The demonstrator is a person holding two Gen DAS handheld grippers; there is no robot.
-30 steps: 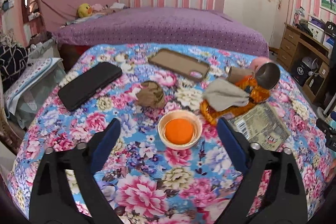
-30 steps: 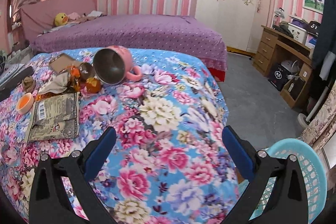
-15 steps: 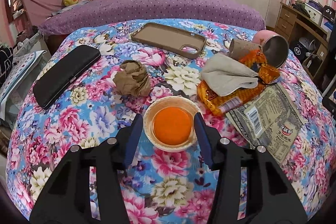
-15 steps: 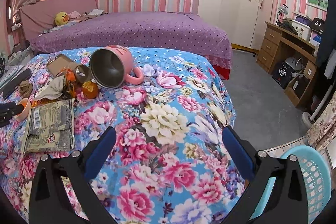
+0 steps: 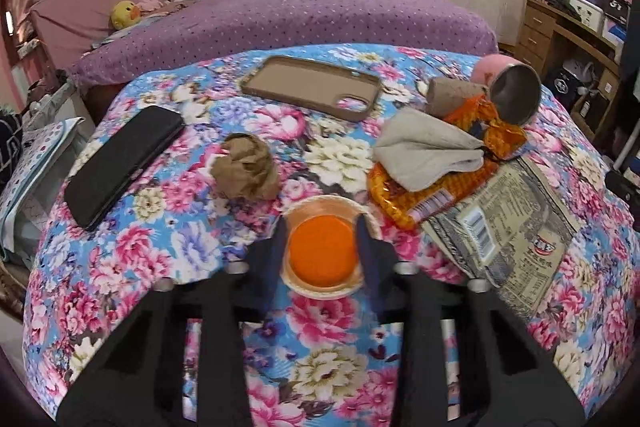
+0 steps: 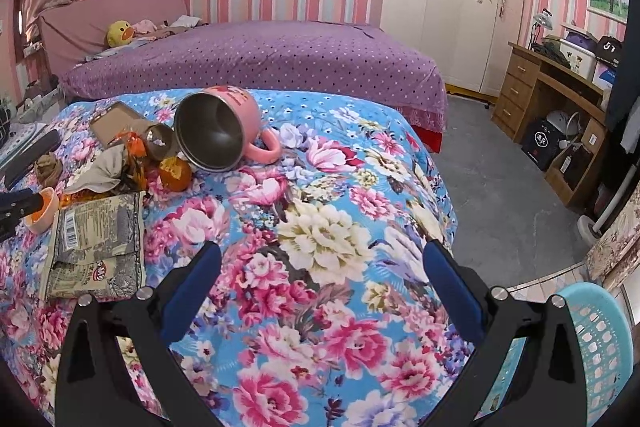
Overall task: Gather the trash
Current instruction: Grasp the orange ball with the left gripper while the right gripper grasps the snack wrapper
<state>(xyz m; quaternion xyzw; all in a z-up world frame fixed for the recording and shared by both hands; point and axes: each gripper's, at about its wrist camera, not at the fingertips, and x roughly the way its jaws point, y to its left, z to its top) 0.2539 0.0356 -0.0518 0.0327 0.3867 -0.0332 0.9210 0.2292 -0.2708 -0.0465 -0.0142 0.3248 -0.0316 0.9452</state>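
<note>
**Left claw closing on the orange cup; right claw wide and empty**

In the left wrist view the left gripper (image 5: 322,227) sits low centre of the frame, its jaws closing around a small cup (image 5: 322,247) with an orange bottom. The cup stands on the floral cloth (image 5: 168,239), and both dark pads touch its sides, one at each flank, so the cup is pinched between them. Up and left of the cup lies a crumpled brown paper ball (image 5: 246,167), apart from it. At far left a black phone (image 5: 124,163) lies diagonally. Near the top centre a brown phone case (image 5: 312,87) lies flat. Right of the cup an orange wrapper (image 5: 436,183) carries a folded grey cloth (image 5: 428,155); a grey printed packet (image 5: 504,227) lies just lower right of the wrapper, touching it. At upper right a cardboard tube (image 5: 452,99) lies beside a pink mug (image 5: 512,91) tipped on its side, steel mouth toward the camera.

In the right wrist view the right gripper (image 6: 322,275) fills the bottom of the frame with its blue pads spread wide, nothing between them, above bare cloth. The mug (image 6: 218,131) lies at upper left centre, the packet (image 6: 96,243) at left, and the cup (image 6: 42,209) at the far left edge with a dark finger of the left gripper against it. A light blue basket (image 6: 600,343) stands on the floor at the lower right corner.
</note>
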